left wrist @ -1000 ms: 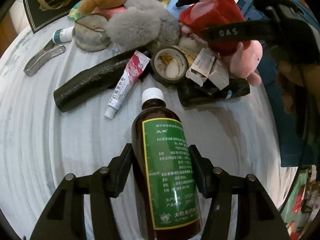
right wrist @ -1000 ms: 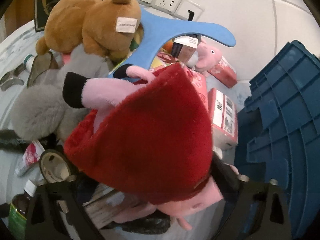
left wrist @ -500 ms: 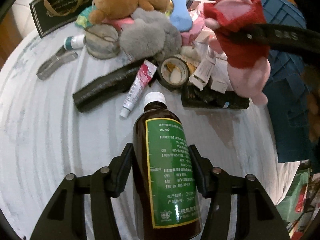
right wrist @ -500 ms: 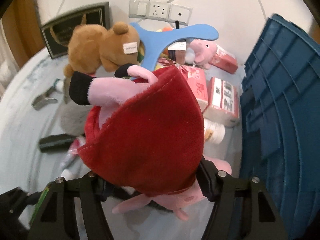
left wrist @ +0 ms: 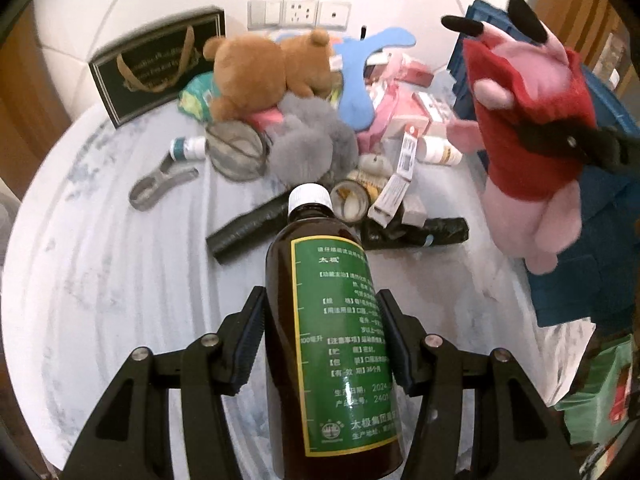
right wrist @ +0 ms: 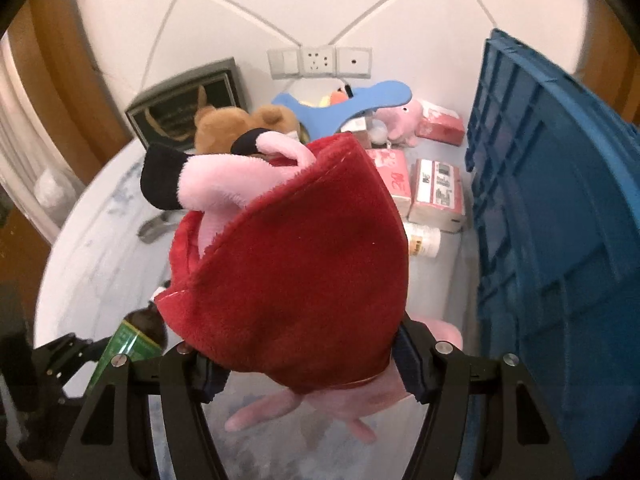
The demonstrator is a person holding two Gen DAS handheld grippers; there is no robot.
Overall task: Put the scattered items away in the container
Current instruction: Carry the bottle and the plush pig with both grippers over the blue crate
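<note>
Two items in hand, both clear of the table (left wrist: pixel 100 280).

Item 1: brown medicine bottle (left wrist: pixel 332 320), white cap, green label. Your left gripper (left wrist: pixel 322 332) is pinching it across the lower body, one pad on either side of the glass, cap pointing away from you over the clutter. It hangs above the pale tablecloth, well apart from the crate.

Item 2: pink pig plush in a red dress (right wrist: pixel 296 272). Your right gripper (right wrist: pixel 308 364) is clamped on the dress near the waist; the head dangles below, black-tipped legs up. It sits just beside the blue crate (right wrist: pixel 560 240), whose ribbed wall fills the right of that view. The crate's opening is not visible, so you cannot tell from here how high the rim stands.

Step in hand, as judged: carry phase, both loads lifted, neither yet deposited.

Next move calls for: taking the plush up and over the blue wall first, since it is nearest, then spreading the fingers only once it is over the inside. The bottle needs a longer crossing to the right; keep the grip firm, as smooth glass held low may tip.

Remaining on the table: brown teddy bear (left wrist: pixel 264 72), grey fluffy plush (left wrist: pixel 316 144), blue hanger-shaped piece (left wrist: pixel 360 68), tape roll (left wrist: pixel 352 204), black rolled bundles (left wrist: pixel 248 228), pink tissue packs (right wrist: pixel 438 192), small white pill bottle (left wrist: pixel 440 152), black framed plaque (left wrist: pixel 160 64).
</note>
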